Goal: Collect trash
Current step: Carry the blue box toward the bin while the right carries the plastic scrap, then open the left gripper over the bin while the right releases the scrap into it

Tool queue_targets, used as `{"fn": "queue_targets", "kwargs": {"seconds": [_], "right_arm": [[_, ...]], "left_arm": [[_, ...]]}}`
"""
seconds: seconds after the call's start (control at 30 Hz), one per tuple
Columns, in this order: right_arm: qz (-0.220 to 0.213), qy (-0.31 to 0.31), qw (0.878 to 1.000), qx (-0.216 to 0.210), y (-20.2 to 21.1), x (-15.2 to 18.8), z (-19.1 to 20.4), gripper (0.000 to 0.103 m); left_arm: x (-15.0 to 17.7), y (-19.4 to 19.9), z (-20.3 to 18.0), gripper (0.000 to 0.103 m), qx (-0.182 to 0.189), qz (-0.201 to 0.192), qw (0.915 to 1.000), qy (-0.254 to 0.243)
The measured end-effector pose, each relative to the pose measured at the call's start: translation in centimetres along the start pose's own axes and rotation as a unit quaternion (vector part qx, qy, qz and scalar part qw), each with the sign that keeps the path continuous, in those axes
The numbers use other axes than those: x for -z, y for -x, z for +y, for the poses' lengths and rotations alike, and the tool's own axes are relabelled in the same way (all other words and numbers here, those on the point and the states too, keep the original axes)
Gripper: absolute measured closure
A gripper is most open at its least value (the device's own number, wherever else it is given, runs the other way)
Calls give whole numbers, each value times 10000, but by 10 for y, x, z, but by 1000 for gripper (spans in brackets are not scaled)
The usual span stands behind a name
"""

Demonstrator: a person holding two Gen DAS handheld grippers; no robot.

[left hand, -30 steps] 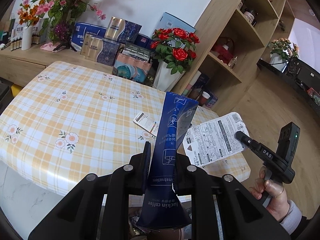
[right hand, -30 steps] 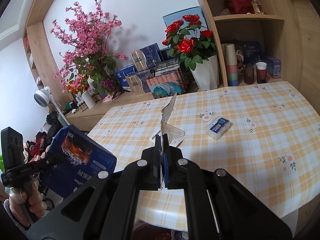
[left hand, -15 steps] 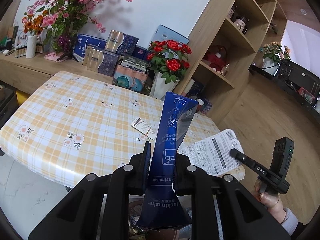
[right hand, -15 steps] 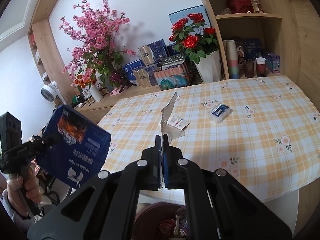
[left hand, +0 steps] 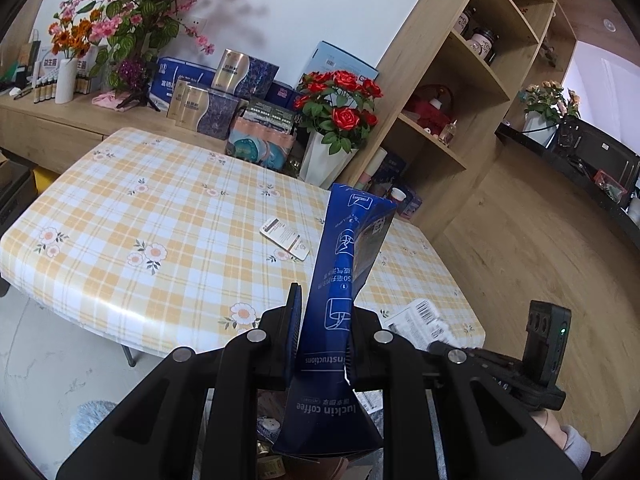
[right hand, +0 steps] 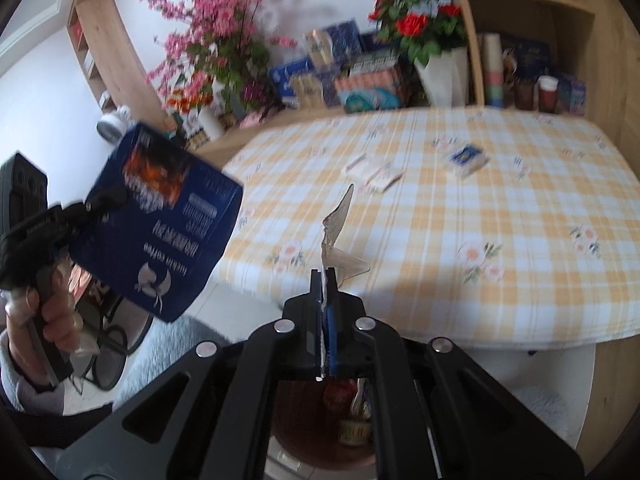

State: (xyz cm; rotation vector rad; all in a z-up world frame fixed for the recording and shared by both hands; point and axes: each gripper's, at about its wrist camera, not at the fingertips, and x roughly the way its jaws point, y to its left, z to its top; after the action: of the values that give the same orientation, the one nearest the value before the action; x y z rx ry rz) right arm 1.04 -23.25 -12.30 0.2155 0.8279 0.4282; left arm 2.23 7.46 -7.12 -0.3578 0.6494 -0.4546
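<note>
Both tools, coffee box (left hand: 344, 280) and wrapper (right hand: 340, 236), now back off the table (left hand: 120, 216).

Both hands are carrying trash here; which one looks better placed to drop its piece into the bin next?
Right, probably. The right tool, shut on the clear plastic wrapper, hangs directly over the reddish bin. The left tool holds the blue coffee box off to the side.

I am standing in a lived-in home. A table (left hand: 120, 216) in a yellow checked floral cloth is filling the middle of my left view. Behind it, red roses (left hand: 340, 100) in a white vase are sitting by boxed goods (left hand: 224, 96), pink blossom branches (left hand: 152, 0) are spreading at the upper left, and wooden shelves (left hand: 480, 60) are holding jars at the upper right.
</note>
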Motion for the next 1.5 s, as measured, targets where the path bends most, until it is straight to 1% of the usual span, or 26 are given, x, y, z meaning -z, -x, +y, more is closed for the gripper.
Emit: {"fn": "queue_targets", "kwargs": {"seconds": [0.17,0.23,0.27,0.3,0.33,0.37,0.4,0.43,0.5,0.53,0.57,0.6,0.67,0.73,0.87,0.93,1.17,1.27,1.3,1.33,1.37,1.4,1.5], "right_arm": [[439,8,9989,-157,-25,19,5,97],[597,-19,9981,-166,-36,27,6,93],[589,-50,9981,-180,-38,29,5,78],[569,-88,9981,-206,-39,29,4,67],[539,-122,9982,-230,-40,28,3,64],[468,-143,9986,-191,-39,27,2,56],[397,-140,9990,-118,-38,26,1,44],[303,-114,9995,-9,-35,24,0,39],[25,-48,9993,365,-28,20,-3,23],[-114,-41,9987,499,-24,18,-6,20],[-238,-58,9979,603,-20,16,-9,13],[-363,-91,9968,703,-17,14,-13,9],[-616,-156,9941,877,-10,11,-21,6],[-828,-212,9912,1007,-4,8,-29,6],[-1034,-385,9841,1389,0,5,-46,6],[-1095,-488,9817,1481,2,4,-53,6],[-1210,-671,9782,1549,5,5,-72,6],[-1214,-714,9775,1567,4,7,-77,6],[-1216,-731,9773,1574,5,8,-77,6],[-1215,-744,9771,1578,6,8,-77,6],[-1208,-757,9771,1582,6,9,-78,6],[-1203,-761,9770,1589,5,10,-79,6],[-1174,-766,9770,1608,4,13,-81,6]], "left_arm": [[10,-11,4,85,-54,155,9999,8],[14,-15,6,85,-86,217,9997,4],[16,-18,7,85,-90,265,9996,15],[18,-20,8,85,-92,300,9995,21],[21,-23,8,85,-99,356,9993,21],[24,-26,9,85,-110,393,9992,17],[26,-28,9,85,-121,437,9990,8],[28,-30,9,85,-125,469,9988,0],[35,-36,6,85,-131,571,9982,-82],[37,-39,4,85,-141,618,9979,-149],[40,-41,2,85,-149,657,9975,-208],[44,-44,0,85,-156,712,9970,-277],[49,-49,-3,85,-143,803,9961,-332],[55,-56,-6,85,-116,915,9951,-354],[64,-68,-11,85,-106,1101,9930,-405],[68,-73,-14,85,-101,1180,9920,-440],[82,-93,-21,85,-79,1569,9860,-566],[88,-103,-24,84,33,1763,9826,-580],[90,-105,-24,82,74,1798,9820,-568],[91,-107,-24,74,145,1833,9815,-541],[93,-108,-25,69,179,1858,9810,-530],[93,-109,-25,60,144,1847,9812,-544],[94,-110,-25,55,56,1822,9817,-555]]}}
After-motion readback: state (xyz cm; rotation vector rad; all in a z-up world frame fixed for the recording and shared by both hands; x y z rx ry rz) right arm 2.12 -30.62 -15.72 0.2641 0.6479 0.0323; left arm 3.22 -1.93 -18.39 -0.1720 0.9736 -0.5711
